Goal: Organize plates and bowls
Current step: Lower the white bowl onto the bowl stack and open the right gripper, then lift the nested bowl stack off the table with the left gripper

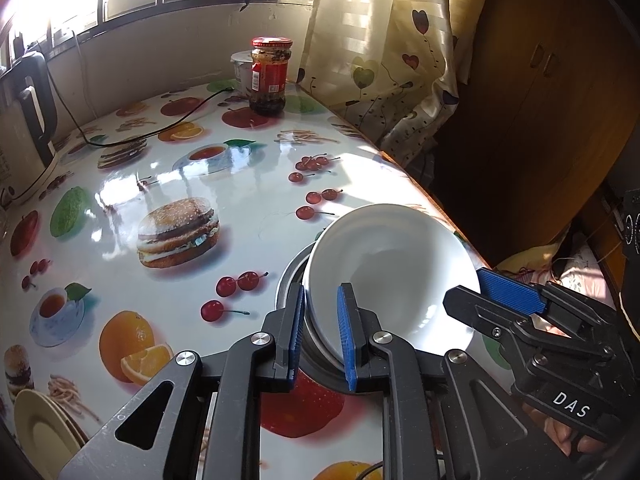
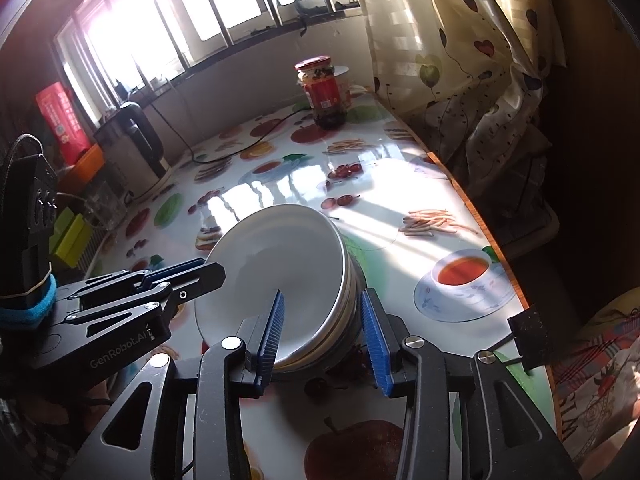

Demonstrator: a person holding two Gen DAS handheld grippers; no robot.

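**White bowl tilted on the stack, our grippers at its rim**

White and glossy, the top bowl (image 1: 390, 276) sits tilted on a stack of bowls (image 2: 344, 312) near the right edge of the table (image 1: 168, 184), whose cover is printed with fruit, burgers and teacups. We hold our left gripper (image 1: 320, 332) astride the bowl's near-left rim: one blue pad is inside the bowl, the other outside, and the gap is narrow, though we cannot tell whether the pads press the rim. Our right gripper (image 2: 322, 338) straddles the opposite side of the stack with its jaws parted; its left pad lies against the white bowl's inner face, while the right pad stands clear of the stack's side. We judge it released.

At the table's near-left corner, a few cream plates (image 1: 48, 428) lie stacked. Farther back stand a red-lidded jar (image 1: 269, 76) and, at the left, a kettle (image 1: 28, 120).
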